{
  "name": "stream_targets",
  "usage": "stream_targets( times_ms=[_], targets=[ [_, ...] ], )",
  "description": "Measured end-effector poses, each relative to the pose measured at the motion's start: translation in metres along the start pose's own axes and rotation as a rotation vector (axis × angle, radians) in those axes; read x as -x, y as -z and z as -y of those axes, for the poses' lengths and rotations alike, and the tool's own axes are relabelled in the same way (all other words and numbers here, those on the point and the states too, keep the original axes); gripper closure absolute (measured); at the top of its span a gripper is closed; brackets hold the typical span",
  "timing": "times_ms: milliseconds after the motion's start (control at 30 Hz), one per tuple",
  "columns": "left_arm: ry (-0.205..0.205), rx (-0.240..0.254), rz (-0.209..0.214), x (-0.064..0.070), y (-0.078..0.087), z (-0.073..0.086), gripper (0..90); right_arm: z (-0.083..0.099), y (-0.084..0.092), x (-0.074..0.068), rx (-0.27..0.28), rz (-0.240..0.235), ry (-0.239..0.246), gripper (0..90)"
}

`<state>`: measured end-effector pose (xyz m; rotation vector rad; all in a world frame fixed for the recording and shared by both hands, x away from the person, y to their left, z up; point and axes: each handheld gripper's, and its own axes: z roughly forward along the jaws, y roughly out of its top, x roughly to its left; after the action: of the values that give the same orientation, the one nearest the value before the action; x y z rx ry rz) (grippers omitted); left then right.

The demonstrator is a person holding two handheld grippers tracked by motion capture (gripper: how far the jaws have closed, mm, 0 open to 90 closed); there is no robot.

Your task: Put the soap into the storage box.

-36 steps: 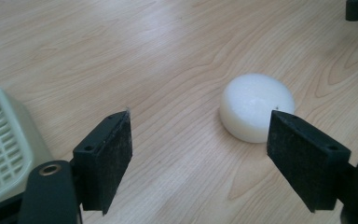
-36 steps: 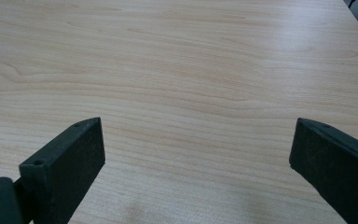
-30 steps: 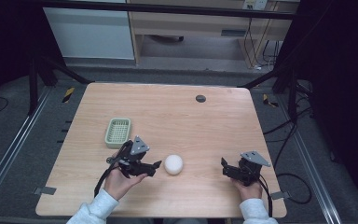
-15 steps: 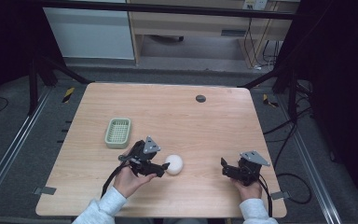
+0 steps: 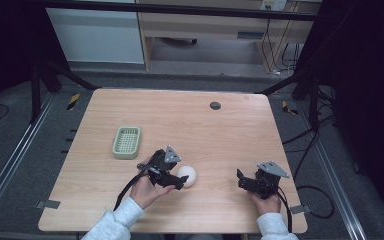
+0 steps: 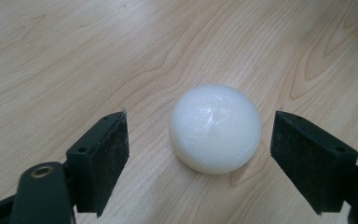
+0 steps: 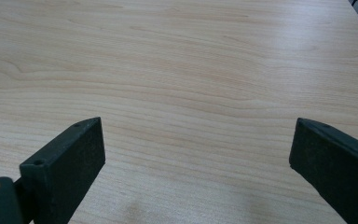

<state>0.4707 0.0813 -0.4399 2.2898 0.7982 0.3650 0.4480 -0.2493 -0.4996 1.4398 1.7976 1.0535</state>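
Observation:
A smooth white rounded lump (image 5: 186, 176) lies on the wooden table (image 5: 190, 125) near the front middle. My left gripper (image 5: 180, 176) is right beside it, open. In the left gripper view the white lump (image 6: 215, 128) sits between the two black jaws, with a gap on each side and neither pad touching it. My right gripper (image 5: 240, 179) rests low at the front right, open, and the right gripper view has bare wood between its wide-spread jaws (image 7: 196, 163).
A pale green slotted tray (image 5: 127, 142) lies on the left half of the table. A small dark round disc (image 5: 215, 105) sits near the far edge. Cables trail off the right side of the table.
My left gripper has slid right toward the white lump until its jaws stand on either side of it. The right gripper has stayed put.

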Motion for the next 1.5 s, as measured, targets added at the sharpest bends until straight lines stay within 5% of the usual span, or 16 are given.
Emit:
stream_targets(
  times_ms=[933, 1500],
  targets=[
    [-0.037, -0.104, 0.020, 0.008, -0.037, -0.005, 15.9, 0.000, 0.000, 0.000, -0.008, -0.002, -0.002, 3.8],
    [-0.020, -0.155, 0.029, 0.008, -0.053, -0.005, 17.0, 0.000, -0.001, 0.000, -0.012, -0.001, -0.001, 3.8]
  ],
)
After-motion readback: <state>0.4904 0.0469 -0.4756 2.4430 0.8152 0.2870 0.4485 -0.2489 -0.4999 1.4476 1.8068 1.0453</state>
